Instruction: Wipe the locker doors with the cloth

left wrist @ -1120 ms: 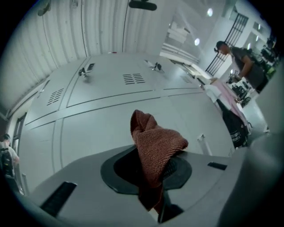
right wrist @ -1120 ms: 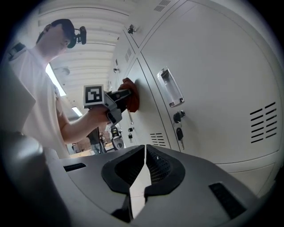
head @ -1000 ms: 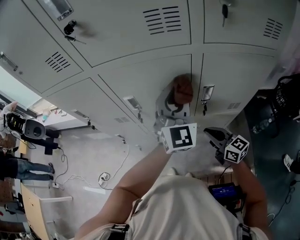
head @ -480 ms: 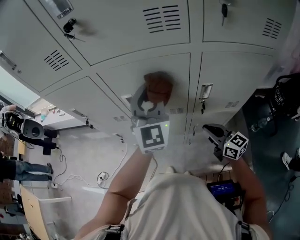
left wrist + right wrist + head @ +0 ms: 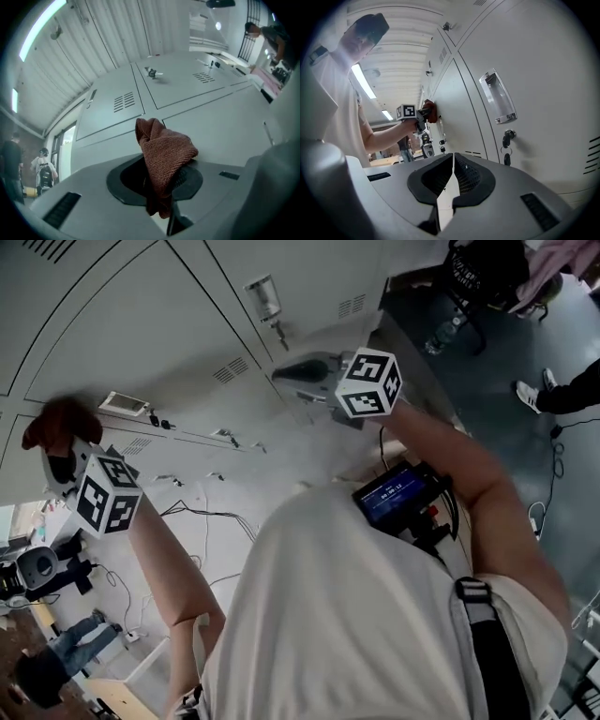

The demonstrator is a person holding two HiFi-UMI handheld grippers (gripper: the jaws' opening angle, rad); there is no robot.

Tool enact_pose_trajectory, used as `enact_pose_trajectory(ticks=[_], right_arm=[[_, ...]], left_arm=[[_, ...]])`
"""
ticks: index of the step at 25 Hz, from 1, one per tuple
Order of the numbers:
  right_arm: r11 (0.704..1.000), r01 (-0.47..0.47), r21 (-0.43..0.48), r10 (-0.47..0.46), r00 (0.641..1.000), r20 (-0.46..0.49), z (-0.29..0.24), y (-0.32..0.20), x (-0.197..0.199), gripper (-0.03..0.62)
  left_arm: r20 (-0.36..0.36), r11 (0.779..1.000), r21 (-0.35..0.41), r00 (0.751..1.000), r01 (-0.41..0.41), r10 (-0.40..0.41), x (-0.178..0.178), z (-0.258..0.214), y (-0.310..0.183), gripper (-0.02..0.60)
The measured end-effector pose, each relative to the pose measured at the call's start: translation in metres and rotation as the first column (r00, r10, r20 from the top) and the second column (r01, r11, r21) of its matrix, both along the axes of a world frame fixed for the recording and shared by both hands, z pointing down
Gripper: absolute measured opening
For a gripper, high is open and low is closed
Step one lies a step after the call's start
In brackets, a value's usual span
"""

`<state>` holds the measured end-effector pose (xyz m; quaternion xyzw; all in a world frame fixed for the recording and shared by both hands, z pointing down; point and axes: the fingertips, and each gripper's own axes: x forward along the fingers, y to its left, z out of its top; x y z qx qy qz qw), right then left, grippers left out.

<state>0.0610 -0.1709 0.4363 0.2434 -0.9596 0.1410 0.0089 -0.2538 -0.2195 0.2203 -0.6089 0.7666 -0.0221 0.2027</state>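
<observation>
The left gripper pinches the bunched cloth forward against the left locker door for wiping, while the right gripper, jaws together and empty, hangs spare

Two tongs: left tongs and right tongs. Two marker cubes, one per tongs: left cube, right cube. One cloth.

The left gripper view shows at least four doors, two vent sets, left vents and right vents, and one key.

The head view shows two handles, an upper handle and a lower handle, plus one screen, one bag and one shoe.

The right gripper view shows one lock and two ceiling lights, near light and far light.
</observation>
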Motion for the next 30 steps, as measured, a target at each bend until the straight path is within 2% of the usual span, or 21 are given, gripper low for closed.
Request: enact_pose_trajectory(ticks=[3,6,10,15,18,21,24,27,30], right_arm=[[1.0,0.003,0.007,-0.003,1.0,0.005,0.0,-0.001,-0.004,0.018],[1.0,0.01,0.015,-0.011,1.0,0.015,0.002,0.002,-0.003,0.018],[0.999,-0.051,-0.019,0.051,0.998,0.022,0.014,0.019,0.023,0.018],[0.994,-0.105,-0.039,0.106,0.994,0.029,0.012,0.025,0.036,0.018],[0.992,-0.117,-0.039,0.118,0.993,0.028,0.014,0.03,0.046,0.018],[0.991,-0.131,-0.042,0.132,0.991,0.033,0.015,0.035,0.055,0.018],[0.99,-0.133,-0.045,0.135,0.99,0.042,0.016,0.038,0.061,0.018],[0.991,-0.124,-0.057,0.127,0.991,0.052,0.02,0.04,0.064,0.018],[0.994,-0.091,-0.056,0.094,0.994,0.06,0.021,0.041,0.06,0.018]], left_arm=[[0.036,0.998,0.057,0.999,0.01,-0.012,0.007,-0.025,0.001,0.074],[0.074,0.995,0.094,0.997,-0.028,0.021,0.041,-0.033,0.002,0.072],[0.078,0.975,0.127,0.982,-0.182,0.173,0.109,-0.028,-0.006,0.072],[0.023,0.951,0.121,0.958,-0.286,0.285,0.16,-0.05,-0.013,0.072],[0.1,0.93,0.139,0.939,-0.339,0.328,0.199,-0.071,-0.015,0.072],[0.194,0.914,0.074,0.904,-0.4,0.38,0.245,-0.067,-0.018,0.074],[0.222,0.89,0.003,0.868,-0.456,0.444,0.28,-0.031,-0.022,0.073],[0.185,0.861,-0.132,0.841,-0.491,0.508,0.295,0.029,-0.026,0.074],[0.095,0.79,-0.278,0.803,-0.546,0.588,0.299,0.091,-0.019,0.074]])
